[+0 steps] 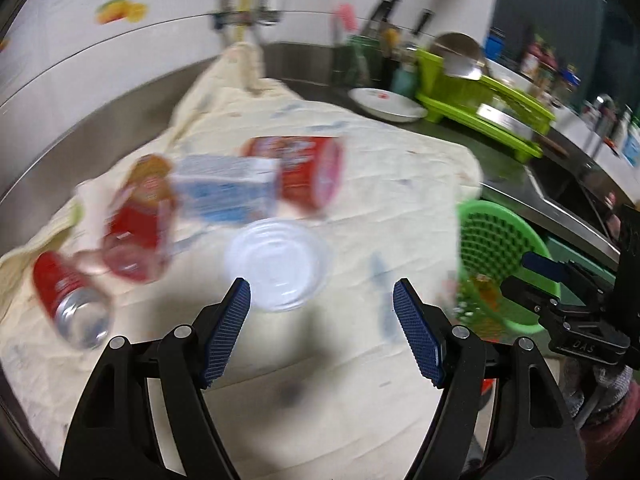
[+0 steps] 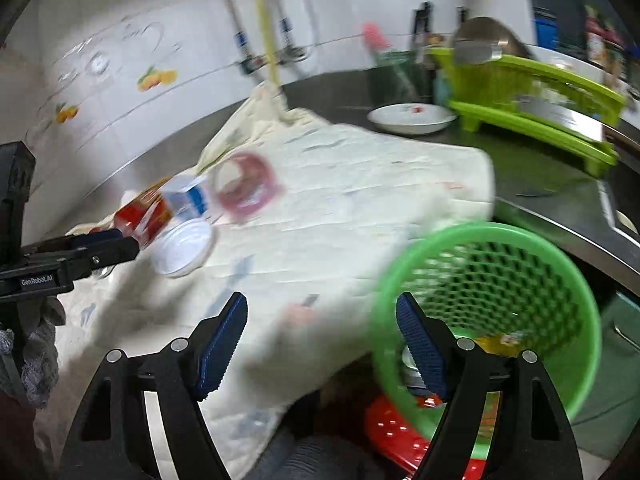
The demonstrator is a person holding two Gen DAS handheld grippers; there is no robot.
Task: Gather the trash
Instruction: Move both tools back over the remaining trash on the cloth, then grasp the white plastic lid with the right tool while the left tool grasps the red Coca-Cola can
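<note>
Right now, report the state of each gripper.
Left gripper: open, holding nothing.
Right gripper: open, holding nothing.

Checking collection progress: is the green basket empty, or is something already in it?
Not empty. Through the green basket mesh wall, the right wrist view shows a yellow wrapper lying at its bottom; other contents cannot be told.

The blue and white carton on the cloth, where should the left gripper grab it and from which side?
Grip the blue and white carton across its flat long faces, coming from above. It lies on its side, wedged between the orange-red bottle and the red cup, so sideways approaches look blocked. The left gripper is open and empty.
</note>
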